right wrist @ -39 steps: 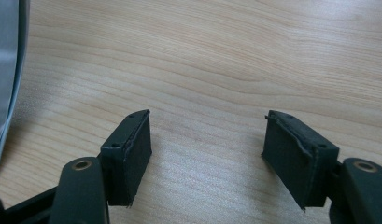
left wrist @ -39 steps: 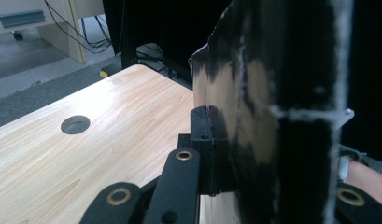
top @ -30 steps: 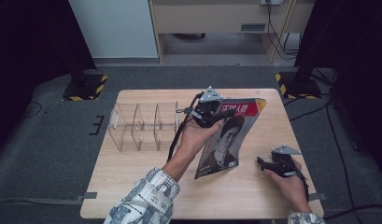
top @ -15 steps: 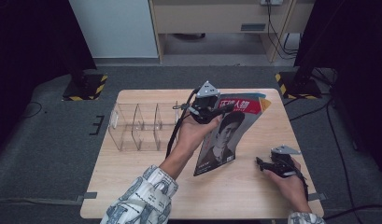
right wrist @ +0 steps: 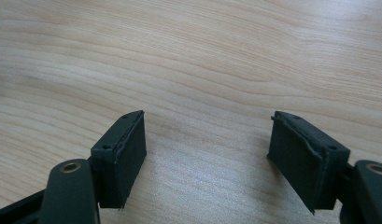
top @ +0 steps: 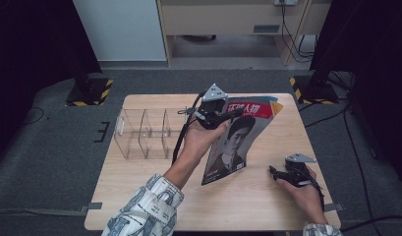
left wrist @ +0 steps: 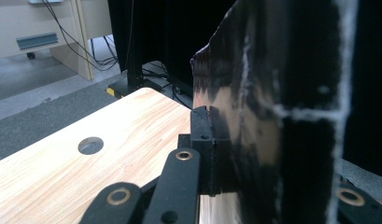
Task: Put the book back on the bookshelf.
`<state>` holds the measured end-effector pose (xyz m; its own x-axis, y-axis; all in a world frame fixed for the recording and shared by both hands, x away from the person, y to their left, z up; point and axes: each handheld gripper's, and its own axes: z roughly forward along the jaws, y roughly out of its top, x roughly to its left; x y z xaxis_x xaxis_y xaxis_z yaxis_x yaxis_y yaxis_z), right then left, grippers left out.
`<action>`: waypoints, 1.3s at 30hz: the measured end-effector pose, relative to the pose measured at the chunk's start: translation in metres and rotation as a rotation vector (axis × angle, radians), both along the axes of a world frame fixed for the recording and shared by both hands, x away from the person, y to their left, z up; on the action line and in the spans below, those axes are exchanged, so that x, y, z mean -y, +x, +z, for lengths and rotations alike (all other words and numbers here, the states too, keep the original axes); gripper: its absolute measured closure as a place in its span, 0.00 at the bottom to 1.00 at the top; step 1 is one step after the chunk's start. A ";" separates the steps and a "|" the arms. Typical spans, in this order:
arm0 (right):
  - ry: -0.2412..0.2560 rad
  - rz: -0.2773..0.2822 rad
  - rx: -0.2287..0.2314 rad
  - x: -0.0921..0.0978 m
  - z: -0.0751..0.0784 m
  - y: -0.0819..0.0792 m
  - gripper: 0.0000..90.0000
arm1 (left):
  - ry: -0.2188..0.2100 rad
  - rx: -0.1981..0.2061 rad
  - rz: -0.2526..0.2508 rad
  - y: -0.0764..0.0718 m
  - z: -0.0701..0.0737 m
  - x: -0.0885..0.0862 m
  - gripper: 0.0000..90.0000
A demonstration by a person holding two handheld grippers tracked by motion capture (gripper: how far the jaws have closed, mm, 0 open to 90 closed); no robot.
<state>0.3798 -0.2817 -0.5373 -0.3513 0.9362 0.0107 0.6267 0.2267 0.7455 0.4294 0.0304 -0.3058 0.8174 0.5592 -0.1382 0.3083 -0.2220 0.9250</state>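
One magazine (top: 238, 140) stands tilted on the surface (top: 154, 182), its top clamped in the left gripper (top: 227, 114) jaws. Right gripper (top: 275, 173) jaws rest apart. Floppy pages might slip free.

red-topped magazine (top: 238, 140), black claw (top: 227, 114), pale wood-grain table (top: 154, 177), patterned sleeve (top: 144, 209).

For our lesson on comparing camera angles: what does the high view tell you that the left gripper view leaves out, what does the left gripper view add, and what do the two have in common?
High view alone: the magazine cover with a portrait, its lower edge on the table, the clear divided organiser to its left, and the right gripper low over the wood.

Left gripper view alone: a jaw pad pressed flat against the page, and a round hole in the tabletop.

Both: the left gripper shut on the magazine above the wooden table.
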 end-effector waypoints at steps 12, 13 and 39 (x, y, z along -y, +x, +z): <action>-0.002 0.012 0.002 -0.001 0.000 0.000 0.30 | 0.001 0.005 -0.005 -0.009 0.002 -0.018 0.96; -0.002 0.012 0.002 -0.001 0.000 0.000 0.30 | 0.001 0.005 -0.005 -0.009 0.002 -0.018 0.96; -0.002 0.025 0.001 -0.003 0.000 -0.001 0.30 | -0.004 -0.006 0.007 -0.027 -0.009 -0.063 0.96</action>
<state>0.3789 -0.2788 -0.5374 -0.3750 0.9270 0.0082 0.6204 0.2444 0.7453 0.4023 0.0934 -0.3148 0.8128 0.5642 -0.1449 0.3150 -0.2165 0.9241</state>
